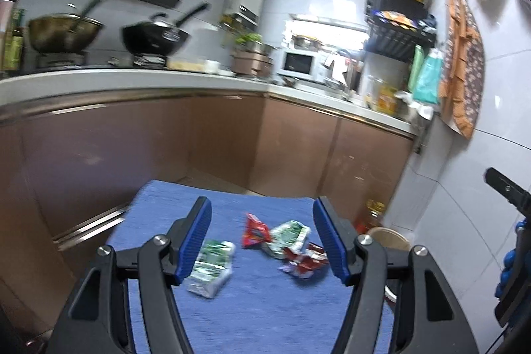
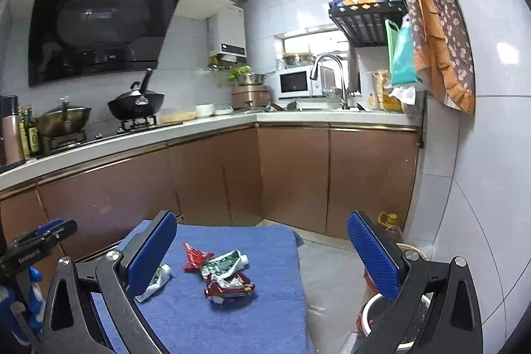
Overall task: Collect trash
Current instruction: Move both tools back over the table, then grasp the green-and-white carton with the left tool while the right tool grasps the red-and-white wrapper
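Crumpled snack wrappers lie on a blue cloth-covered table (image 1: 259, 314) (image 2: 232, 320). A green-white wrapper (image 1: 210, 267) (image 2: 156, 281) lies at the left. A red wrapper (image 1: 254, 231) (image 2: 194, 256), a second green-white wrapper (image 1: 287, 238) (image 2: 222, 264) and a dark red wrapper (image 1: 303, 261) (image 2: 229, 284) lie together in the middle. My left gripper (image 1: 262, 241) is open and empty above them. My right gripper (image 2: 262, 257) is open and empty, to the right of the wrappers. A round white trash bin (image 2: 375, 317) stands on the floor at the right.
Brown kitchen cabinets (image 2: 292, 175) with a white counter run behind the table. A wok (image 2: 136, 105), a pot, a microwave (image 2: 295, 82) and a sink tap sit on the counter. An oil bottle (image 2: 390, 226) stands by the tiled right wall. The other gripper shows at each view's edge.
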`<state>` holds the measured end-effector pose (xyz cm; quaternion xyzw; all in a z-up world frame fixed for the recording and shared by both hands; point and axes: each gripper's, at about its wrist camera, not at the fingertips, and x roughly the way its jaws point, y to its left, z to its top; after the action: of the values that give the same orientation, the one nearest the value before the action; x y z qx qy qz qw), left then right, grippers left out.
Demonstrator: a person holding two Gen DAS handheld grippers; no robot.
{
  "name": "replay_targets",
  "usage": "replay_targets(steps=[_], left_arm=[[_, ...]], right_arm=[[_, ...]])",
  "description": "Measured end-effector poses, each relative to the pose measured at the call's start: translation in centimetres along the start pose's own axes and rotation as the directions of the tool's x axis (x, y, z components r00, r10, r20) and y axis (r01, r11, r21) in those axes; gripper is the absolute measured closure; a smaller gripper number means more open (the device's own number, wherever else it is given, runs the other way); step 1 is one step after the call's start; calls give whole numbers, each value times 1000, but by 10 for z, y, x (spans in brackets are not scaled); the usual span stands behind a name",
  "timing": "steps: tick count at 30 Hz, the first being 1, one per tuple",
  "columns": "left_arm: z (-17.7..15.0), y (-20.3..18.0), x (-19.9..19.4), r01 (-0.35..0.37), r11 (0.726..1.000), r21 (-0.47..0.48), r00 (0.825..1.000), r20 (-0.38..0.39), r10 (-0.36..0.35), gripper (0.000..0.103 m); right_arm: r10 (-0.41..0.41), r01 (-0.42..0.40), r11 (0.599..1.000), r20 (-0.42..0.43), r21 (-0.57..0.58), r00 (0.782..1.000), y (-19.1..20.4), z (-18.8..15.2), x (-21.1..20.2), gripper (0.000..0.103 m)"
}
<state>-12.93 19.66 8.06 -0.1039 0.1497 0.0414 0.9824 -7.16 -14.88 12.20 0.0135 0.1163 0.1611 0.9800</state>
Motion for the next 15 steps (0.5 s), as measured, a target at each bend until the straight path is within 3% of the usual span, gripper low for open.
replay_targets(steps=[7,15], left_arm=[[11,36,-28,-112,994,-19,993,26,112,41],[-6,62,-8,-149,988,-34,987,-63,147,41]], right_arm=[[36,-36,999,33,8,999,2,2,-4,0],[110,-108,994,-66,37,992,-1,-15,38,0]])
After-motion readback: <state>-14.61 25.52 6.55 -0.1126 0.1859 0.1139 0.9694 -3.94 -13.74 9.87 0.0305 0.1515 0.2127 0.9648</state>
